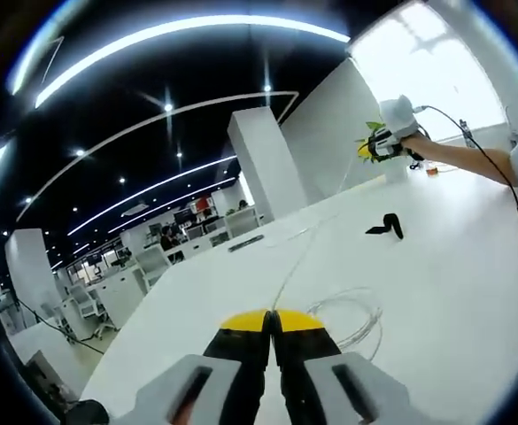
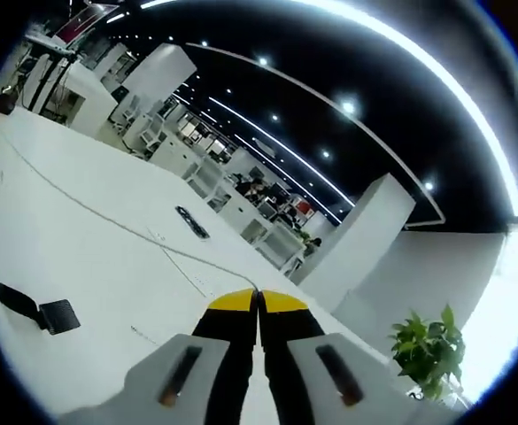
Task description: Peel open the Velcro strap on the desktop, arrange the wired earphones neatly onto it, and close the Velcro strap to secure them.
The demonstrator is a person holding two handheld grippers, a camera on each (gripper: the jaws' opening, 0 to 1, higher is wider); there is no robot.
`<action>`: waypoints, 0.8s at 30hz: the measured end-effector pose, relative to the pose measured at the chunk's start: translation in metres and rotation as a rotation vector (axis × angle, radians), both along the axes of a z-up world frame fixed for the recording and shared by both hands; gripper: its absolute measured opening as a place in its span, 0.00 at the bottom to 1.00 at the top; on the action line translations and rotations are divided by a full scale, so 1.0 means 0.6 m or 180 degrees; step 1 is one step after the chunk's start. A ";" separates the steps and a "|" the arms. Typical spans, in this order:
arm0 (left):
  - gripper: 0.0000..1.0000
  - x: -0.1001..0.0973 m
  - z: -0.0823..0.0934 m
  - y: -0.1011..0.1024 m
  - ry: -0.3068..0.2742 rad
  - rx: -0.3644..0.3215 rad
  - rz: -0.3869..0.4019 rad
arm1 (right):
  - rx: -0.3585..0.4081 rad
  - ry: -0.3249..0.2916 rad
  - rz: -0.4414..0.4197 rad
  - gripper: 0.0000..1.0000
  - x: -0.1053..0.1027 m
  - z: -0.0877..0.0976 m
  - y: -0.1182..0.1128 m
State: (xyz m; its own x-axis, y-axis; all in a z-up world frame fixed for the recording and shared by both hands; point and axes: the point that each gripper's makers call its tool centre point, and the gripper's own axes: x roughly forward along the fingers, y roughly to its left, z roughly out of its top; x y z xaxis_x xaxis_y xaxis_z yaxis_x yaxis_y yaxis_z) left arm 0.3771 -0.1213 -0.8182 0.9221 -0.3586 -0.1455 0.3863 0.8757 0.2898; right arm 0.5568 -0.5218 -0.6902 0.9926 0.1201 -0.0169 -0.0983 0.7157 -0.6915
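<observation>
Velcro strap [image 1: 385, 226]: lies on the desk [image 1: 453, 292], black, already peeled open, with one end standing up off the surface. In the right gripper view [image 2: 35, 309] it lies flat as two joined black flaps.
Earphone cable [image 1: 307, 237]: thin and white, pulled out in a straight run that passes just beside the strap. The same run crosses the desk in the right gripper view [image 2: 81, 205].
Cable slack [image 1: 354, 312]: a loose coil rests on the desk on the near side of the strap, toward the left gripper.
Left gripper [image 1: 271, 320]: fingers closed, yellow tips together, apparently pinching the near end of the cable; the contact itself is too fine to confirm.
Right gripper [image 2: 259, 301]: fingers closed on the far end of the cable, raised above the desk beyond the strap. It also appears in the left gripper view [image 1: 378, 144].
Step in hand, as judged: the cable is being straightened before arranging it onto the strap.
Procedure: keep tension light and even; fold the run into short equal loops; lay the bundle across the strap's middle.
Caution: the slack coil may tangle, so gather it first.
Plant [image 2: 429, 351]: stands at the desk's far end, well apart from the strap.
</observation>
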 end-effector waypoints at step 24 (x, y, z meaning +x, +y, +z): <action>0.24 0.034 -0.006 -0.090 0.0228 -0.0194 -0.0555 | 0.0429 -0.0464 0.1216 0.03 -0.133 0.294 0.209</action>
State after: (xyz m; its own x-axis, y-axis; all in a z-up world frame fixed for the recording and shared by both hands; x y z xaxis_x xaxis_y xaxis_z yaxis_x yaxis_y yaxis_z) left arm 0.3975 -0.1753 -0.8216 0.8334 -0.5220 -0.1817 0.5513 0.8089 0.2046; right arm 0.4770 -0.3961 -0.5137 0.8672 0.4711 0.1613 -0.2820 0.7317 -0.6206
